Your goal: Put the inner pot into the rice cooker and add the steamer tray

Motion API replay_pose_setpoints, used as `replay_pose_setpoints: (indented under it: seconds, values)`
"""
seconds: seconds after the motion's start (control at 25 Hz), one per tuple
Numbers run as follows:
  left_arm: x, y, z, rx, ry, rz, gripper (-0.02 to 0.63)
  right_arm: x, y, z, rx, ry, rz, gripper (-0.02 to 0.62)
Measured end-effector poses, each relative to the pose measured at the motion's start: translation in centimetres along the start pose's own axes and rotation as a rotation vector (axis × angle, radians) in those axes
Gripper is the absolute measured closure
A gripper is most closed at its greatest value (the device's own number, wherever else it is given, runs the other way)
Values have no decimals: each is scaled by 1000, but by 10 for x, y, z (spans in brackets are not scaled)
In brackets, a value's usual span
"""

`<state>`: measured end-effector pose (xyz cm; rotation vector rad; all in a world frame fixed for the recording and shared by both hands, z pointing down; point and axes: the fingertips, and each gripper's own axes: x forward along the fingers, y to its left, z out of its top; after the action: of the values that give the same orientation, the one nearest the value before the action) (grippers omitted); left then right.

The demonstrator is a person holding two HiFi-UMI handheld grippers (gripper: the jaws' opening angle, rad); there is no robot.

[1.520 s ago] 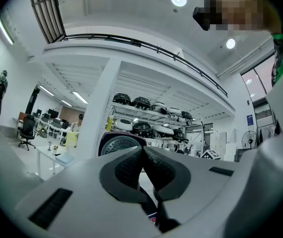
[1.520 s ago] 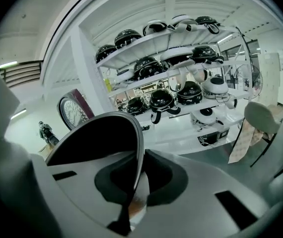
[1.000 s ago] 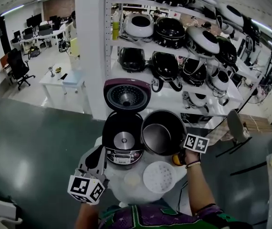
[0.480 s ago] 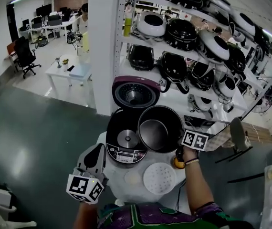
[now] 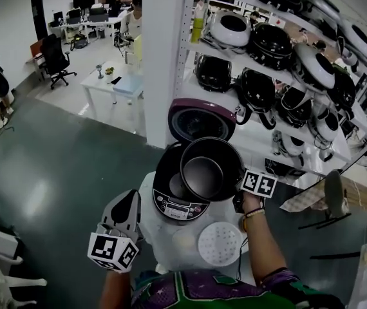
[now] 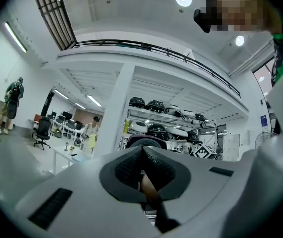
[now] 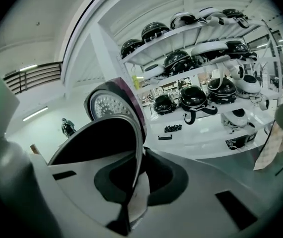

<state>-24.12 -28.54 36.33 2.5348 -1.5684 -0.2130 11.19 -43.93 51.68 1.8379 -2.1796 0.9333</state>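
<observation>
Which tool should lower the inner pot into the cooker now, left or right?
Right. The right tool is shut on the inner pot rim, holding it over the open rice cooker. The left tool is shut, empty, off beside the cooker.

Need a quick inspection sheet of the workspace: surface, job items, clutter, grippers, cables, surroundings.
Surface: small white table, crowded.
Job's things: rice cooker open, lid up; inner pot held partly over its opening, not seated; steamer tray flat on table.
Clutter: pale round item beside tray, unclear.
Grippers: left gripper shut, empty; right gripper shut on pot rim.
Cables: thin dark cord at table edge.
Surroundings: shelves of cookers; office desks behind.
</observation>
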Motion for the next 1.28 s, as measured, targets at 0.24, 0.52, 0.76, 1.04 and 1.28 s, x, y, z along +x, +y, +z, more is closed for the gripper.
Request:
replay_pose_setpoints:
  seconds: [0.24, 0.52, 0.76, 1.04, 1.28]
  values:
    - [-3, 13, -2, 10, 7, 70, 584, 37, 21, -3, 6, 38, 65, 565]
    - [-10, 19, -1, 21, 23, 133, 584, 65, 40, -10, -38, 83, 95, 565]
    - [-16, 22, -4, 25, 37, 173, 584, 87, 43, -31, -32, 126, 105, 564]
    - [-18, 26, -8, 23, 55, 212, 584, 107, 33, -45, -40, 161, 80, 561]
    - [-20, 27, -11, 26, 62, 229, 584, 120, 29, -55, -65, 177, 57, 555]
